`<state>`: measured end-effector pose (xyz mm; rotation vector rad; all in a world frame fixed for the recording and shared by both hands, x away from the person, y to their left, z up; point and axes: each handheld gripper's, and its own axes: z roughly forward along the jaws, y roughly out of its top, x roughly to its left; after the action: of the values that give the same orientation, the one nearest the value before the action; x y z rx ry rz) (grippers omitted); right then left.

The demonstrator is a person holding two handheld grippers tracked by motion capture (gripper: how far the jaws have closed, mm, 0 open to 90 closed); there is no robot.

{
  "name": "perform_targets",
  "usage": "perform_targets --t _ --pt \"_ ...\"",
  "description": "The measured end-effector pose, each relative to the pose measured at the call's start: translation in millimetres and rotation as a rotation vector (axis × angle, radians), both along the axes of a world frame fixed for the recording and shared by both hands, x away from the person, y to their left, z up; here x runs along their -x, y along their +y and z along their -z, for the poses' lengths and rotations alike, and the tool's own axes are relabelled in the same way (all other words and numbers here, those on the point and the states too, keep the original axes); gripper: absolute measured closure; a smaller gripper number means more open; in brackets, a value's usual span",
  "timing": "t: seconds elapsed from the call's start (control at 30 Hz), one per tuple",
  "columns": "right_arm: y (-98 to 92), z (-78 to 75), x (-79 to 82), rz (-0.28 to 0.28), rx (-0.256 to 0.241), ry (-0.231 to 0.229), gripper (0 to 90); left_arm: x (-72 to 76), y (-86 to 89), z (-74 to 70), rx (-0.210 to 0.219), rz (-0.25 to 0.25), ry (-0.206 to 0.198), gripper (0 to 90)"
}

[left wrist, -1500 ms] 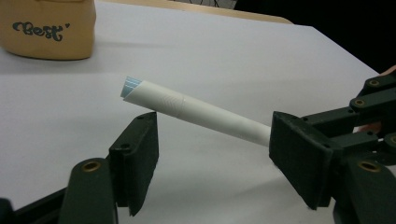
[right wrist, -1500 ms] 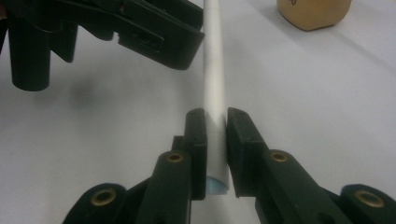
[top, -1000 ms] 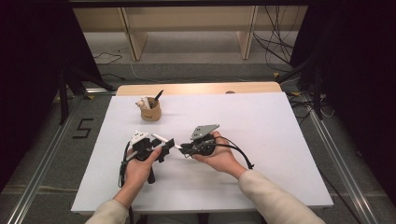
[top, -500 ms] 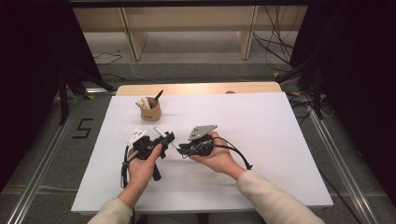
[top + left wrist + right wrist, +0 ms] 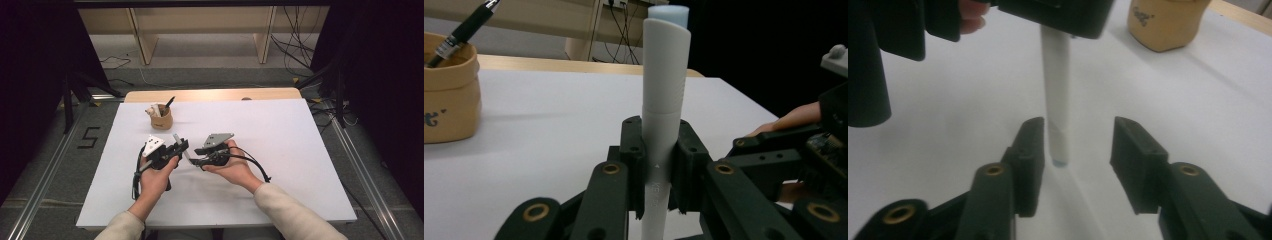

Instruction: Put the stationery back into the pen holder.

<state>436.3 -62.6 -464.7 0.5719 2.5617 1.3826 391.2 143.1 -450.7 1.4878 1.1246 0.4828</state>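
While the left gripper (image 5: 176, 148) clamps a white marker (image 5: 663, 95) at mid-barrel, the right gripper (image 5: 196, 161) has drawn back off it since half a second ago, when the two sat closer together. Its jaws now stand wide apart, the marker's blue-tipped lower end (image 5: 1059, 163) just inside the gap near one pad, touching neither as far as I can tell. Both grippers hover over the middle of the white table (image 5: 280, 145), toward its near edge; the tan cup (image 5: 161, 119) with a pen (image 5: 463, 32) stands well apart near the far left corner. This reads as a handover or a cap pull just finished, or a regrasp being lined up. Which, I cannot tell.
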Motion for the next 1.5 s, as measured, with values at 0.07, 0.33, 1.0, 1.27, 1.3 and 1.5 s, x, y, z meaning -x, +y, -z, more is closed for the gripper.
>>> perform_targets --t 0.07,0.33,1.0,1.27,1.3,1.5 --pt "-4.4 0.0 -1.3 0.013 -0.005 0.003 51.0 -0.9 1.2 -0.8 -0.009 -0.005 -0.006 78.1" --pt "-25.7 5.8 -0.7 0.061 0.034 0.04 35.7 -7.0 9.3 -6.5 -0.066 -0.039 -0.029 78.1" --pt "-114.3 7.8 27.6 0.224 -0.005 0.038 32.3 -28.9 21.5 -12.8 -0.128 -0.097 -0.043 78.2" --pt "-135.9 10.2 39.2 0.255 -0.011 0.04 32.1 -39.6 25.1 -18.1 -0.154 -0.118 -0.058 78.1" --pt "-137.8 10.5 40.4 0.258 -0.012 0.04 31.8 -40.9 25.9 -18.7 -0.158 -0.119 -0.056 78.1" --pt "-146.3 11.7 47.2 0.272 -0.012 0.041 30.8 -49.2 30.2 -22.4 -0.16 -0.134 -0.059 78.1"
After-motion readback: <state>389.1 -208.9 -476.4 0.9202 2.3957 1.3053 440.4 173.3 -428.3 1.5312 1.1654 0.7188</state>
